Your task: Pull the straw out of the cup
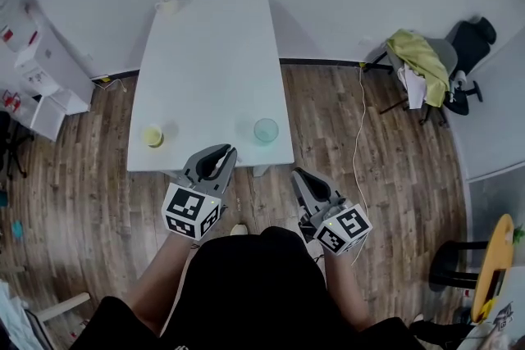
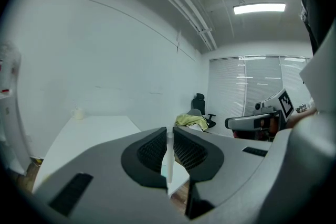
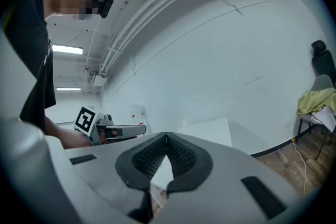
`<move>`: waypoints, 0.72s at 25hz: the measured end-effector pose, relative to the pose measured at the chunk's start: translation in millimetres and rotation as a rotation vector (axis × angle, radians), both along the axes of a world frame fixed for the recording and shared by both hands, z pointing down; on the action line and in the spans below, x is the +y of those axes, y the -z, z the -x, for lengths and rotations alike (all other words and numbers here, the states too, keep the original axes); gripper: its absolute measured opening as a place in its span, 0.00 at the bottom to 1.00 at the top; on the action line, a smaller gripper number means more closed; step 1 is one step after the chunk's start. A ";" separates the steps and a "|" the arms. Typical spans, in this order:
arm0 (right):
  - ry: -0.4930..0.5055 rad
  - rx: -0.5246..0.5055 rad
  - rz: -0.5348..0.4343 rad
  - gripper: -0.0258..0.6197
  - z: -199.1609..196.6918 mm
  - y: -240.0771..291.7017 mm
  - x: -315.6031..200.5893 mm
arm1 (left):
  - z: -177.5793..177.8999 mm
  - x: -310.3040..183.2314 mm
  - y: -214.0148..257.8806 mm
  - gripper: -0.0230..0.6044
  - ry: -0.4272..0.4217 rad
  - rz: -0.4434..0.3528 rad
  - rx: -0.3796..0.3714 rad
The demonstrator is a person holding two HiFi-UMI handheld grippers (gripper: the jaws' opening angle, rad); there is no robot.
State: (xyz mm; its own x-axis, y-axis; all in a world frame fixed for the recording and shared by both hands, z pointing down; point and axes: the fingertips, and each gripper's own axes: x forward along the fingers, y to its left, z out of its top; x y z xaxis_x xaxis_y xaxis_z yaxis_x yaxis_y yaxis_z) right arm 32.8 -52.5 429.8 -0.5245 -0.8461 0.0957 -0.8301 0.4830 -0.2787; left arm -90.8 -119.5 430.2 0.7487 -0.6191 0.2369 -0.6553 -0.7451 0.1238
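The left gripper (image 1: 228, 151) is closed on a thin pale tube, by the look of it the straw (image 2: 169, 165), pinched between the ribbed pads near their tips. A firm pinch on so light a thing is likely what keeps it from slipping or swinging. The right gripper (image 1: 298, 174) is closed with nothing in it, its tips meeting. It is held low by the person's body, probably because it has no part in the hold. Both grippers hang short of the table (image 1: 205, 53) edge, apart from the yellow cup (image 1: 152, 135) and the clear cup (image 1: 266, 129) that stand near that edge. So the straw appears to be out of its cup already; which cup it belongs to cannot be told. In the left gripper view the straw stands upright, its long axis crossing the jaws' line of reach. Its top end shows just above the tips and its lower end hangs free below.
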 end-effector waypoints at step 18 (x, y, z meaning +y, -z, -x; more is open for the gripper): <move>0.130 -0.024 -0.058 0.07 -49.1 34.1 9.7 | -40.7 25.3 24.6 0.12 0.118 -0.020 0.005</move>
State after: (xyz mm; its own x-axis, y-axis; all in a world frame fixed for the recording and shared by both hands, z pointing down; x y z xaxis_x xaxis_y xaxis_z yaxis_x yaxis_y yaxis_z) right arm 81.9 -42.8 395.7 -0.6319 -0.7743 0.0349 -0.7526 0.6022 -0.2664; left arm -50.1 -94.3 405.6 0.6712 -0.7078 0.2204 -0.7383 -0.6649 0.1132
